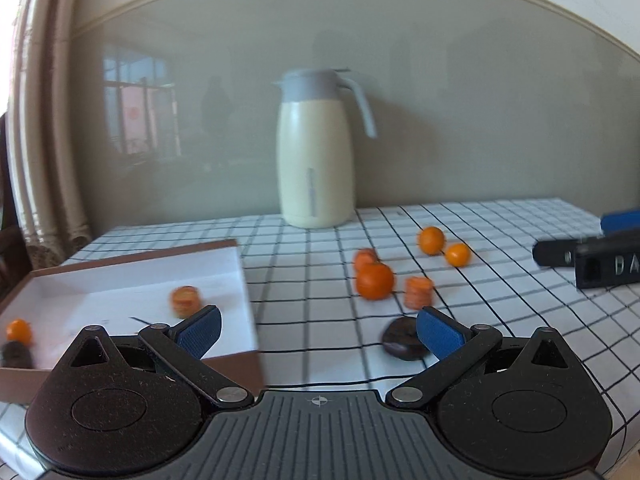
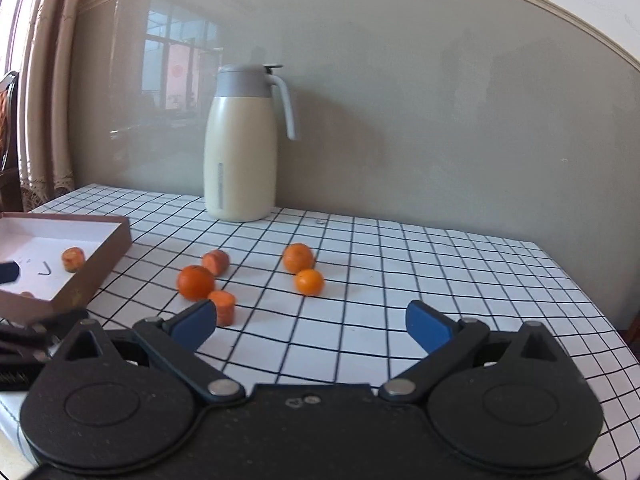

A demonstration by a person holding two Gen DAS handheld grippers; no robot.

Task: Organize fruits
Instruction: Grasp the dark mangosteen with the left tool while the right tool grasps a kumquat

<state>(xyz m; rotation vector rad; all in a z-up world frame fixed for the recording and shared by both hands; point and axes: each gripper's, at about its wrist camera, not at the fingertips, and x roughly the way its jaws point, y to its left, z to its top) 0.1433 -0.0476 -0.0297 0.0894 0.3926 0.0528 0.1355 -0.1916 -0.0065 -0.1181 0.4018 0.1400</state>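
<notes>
Fruits lie loose on the table; both my claws gape empty, next grasp one for the box.

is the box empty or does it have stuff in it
Not empty: the open box holds a carrot chunk, an orange and a dark item.

Left tool and right tool both wide apart, blue fingers holding nothing.
</notes>
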